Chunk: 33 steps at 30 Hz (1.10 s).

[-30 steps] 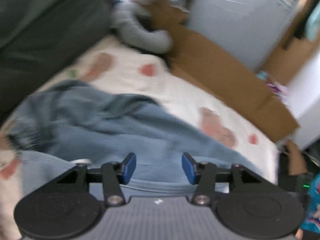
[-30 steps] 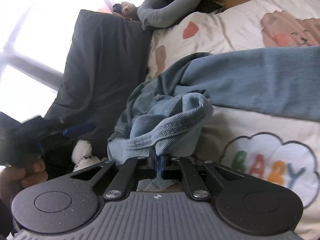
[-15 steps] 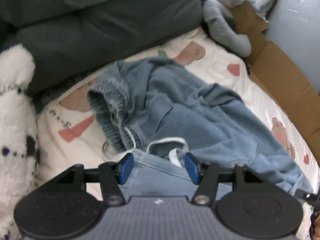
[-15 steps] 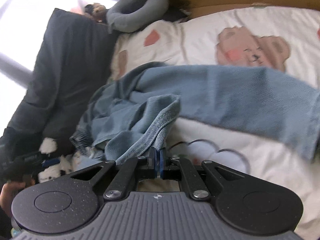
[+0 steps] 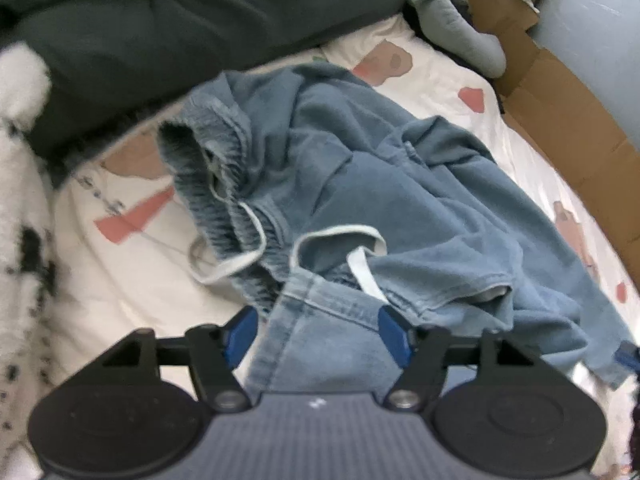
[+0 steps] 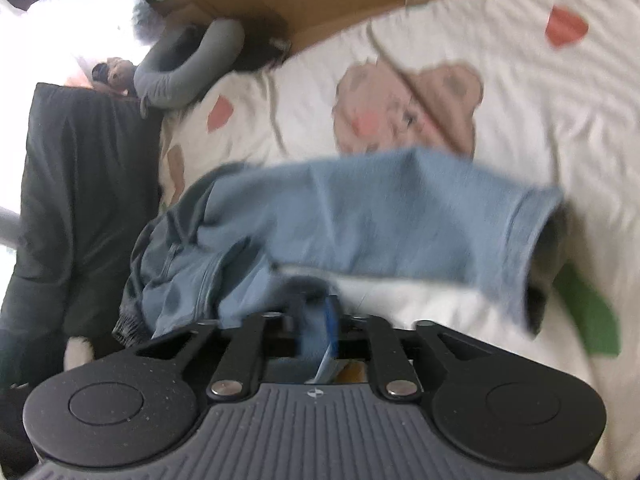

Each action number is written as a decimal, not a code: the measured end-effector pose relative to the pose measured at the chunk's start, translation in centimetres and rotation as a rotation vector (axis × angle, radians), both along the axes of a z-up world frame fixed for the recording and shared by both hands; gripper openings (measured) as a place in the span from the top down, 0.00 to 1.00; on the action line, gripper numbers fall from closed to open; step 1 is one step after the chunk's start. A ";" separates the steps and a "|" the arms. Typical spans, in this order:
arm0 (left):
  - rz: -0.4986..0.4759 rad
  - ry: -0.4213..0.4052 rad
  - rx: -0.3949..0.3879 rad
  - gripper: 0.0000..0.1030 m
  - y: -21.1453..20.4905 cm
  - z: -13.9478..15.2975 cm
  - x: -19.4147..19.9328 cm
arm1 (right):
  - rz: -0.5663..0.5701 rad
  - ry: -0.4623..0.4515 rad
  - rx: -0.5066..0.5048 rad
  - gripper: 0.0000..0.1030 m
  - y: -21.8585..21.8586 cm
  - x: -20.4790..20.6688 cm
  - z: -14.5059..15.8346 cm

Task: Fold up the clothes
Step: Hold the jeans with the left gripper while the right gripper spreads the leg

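Jeans (image 5: pixel 400 184), crumpled soft blue denim, ribbed waistband (image 5: pixel 204 184)

Blue jeans (image 6: pixel 360 216) lay crumpled across a white bedsheet (image 6: pixel 540 112) printed with a bear (image 6: pixel 404 108); the right gripper (image 6: pixel 316 316) had just been opening, blurred denim between its jaws; a dark cushion (image 6: pixel 80 200) stood at left, a grey pillow (image 6: pixel 188 68) beyond.
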<state>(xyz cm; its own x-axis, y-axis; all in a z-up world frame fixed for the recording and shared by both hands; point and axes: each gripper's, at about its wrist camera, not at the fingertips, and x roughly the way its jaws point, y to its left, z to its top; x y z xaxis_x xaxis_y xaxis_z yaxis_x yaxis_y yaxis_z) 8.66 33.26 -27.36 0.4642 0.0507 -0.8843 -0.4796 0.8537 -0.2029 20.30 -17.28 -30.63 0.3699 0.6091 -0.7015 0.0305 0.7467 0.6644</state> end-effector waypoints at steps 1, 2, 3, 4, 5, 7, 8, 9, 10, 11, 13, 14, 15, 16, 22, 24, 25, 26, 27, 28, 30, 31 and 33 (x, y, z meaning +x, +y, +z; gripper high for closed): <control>-0.006 -0.001 -0.020 0.25 0.1 -0.4 0.0 | 0.007 0.011 0.013 0.70 0.3 -0.4 -0.3; -0.013 0.004 -0.026 0.24 0.0 -0.8 0.0 | 0.013 0.020 0.028 0.68 0.7 -0.8 -0.5; -0.021 0.006 -0.032 0.24 -0.1 -1.2 0.1 | 0.020 0.030 0.042 0.68 1.0 -1.1 -0.7; -0.035 0.002 -0.039 0.24 -0.3 -1.4 0.1 | 0.028 0.039 0.058 0.68 1.4 -1.5 -0.9; -0.049 -0.001 -0.047 0.26 -0.5 -1.7 0.1 | 0.037 0.046 0.071 0.66 1.8 -1.8 -1.1; -0.071 -0.009 -0.080 0.38 -0.8 -2.0 0.1 | 0.054 0.056 0.088 0.58 2.5 -2.3 -1.2; -0.082 -0.013 -0.096 0.58 -1.0 -2.2 0.1 | 0.062 0.061 0.099 0.55 2.8 -2.6 -1.2; -0.093 -0.017 -0.110 0.78 -1.1 -2.3 0.2 | 0.070 0.066 0.109 0.53 3.1 -2.8 -1.2; -0.103 -0.019 -0.117 0.86 -1.4 -2.3 0.3 | 0.080 0.069 0.118 0.53 3.4 -2.9 -1.2; -0.113 -0.021 -0.123 0.86 -1.6 -2.2 0.3 | 0.089 0.072 0.126 0.53 3.6 -3.0 -1.1; -0.133 -0.026 -0.135 0.86 -2.1 -2.1 0.5 | 0.103 0.075 0.141 0.52 4.1 -3.1 -1.0; -0.141 -0.028 -0.140 0.86 -2.3 -2.0 0.5 | 0.110 0.076 0.148 0.52 4.4 -3.2 -0.9; -0.139 -0.029 -0.143 0.88 -2.3 -1.9 0.5 | 0.115 0.078 0.153 0.52 4.5 -3.3 -0.8; -0.130 -0.035 -0.156 0.90 -2.2 -1.8 0.4 | 0.119 0.081 0.157 0.52 4.7 -3.3 -0.8; -0.160 -0.085 -0.225 0.97 -2.9 -1.2 0.1 | 0.135 0.119 0.192 0.46 5.3 -3.8 -1.4; -0.193 -0.106 -0.260 0.98 -4.0 -0.9 0.2 | 0.137 0.141 0.219 0.41 5.6 -4.0 -1.7; -0.211 -0.116 -0.278 0.98 -4.6 -0.8 0.2 | 0.133 0.158 0.247 0.39 5.8 -4.1 -1.9; -0.233 -0.123 -0.291 0.98 -5.4 -0.7 0.4 | 0.128 0.175 0.275 0.35 5.9 -4.2 -2.1; -0.254 -0.128 -0.301 0.98 -6.4 -0.6 0.6 | 0.123 0.192 0.304 0.33 6.1 -4.3 -2.3; -0.275 -0.134 -0.310 0.98 -7.3 -0.5 0.8 | 0.118 0.209 0.332 0.31 6.2 -4.4 -2.6; -0.309 -0.146 -0.343 0.98 -8.7 -0.4 1.4 | 0.117 0.229 0.359 0.28 6.6 -4.5 -2.8; -0.329 -0.152 -0.360 0.98 -9.4 -0.3 1.7 | 0.120 0.232 0.362 0.28 6.8 -4.6 -2.9; -0.375 -0.154 -0.378 0.98 -10.8 -0.2 2.4 | 0.126 0.234 0.363 0.26 7.0 -4.6 -3.1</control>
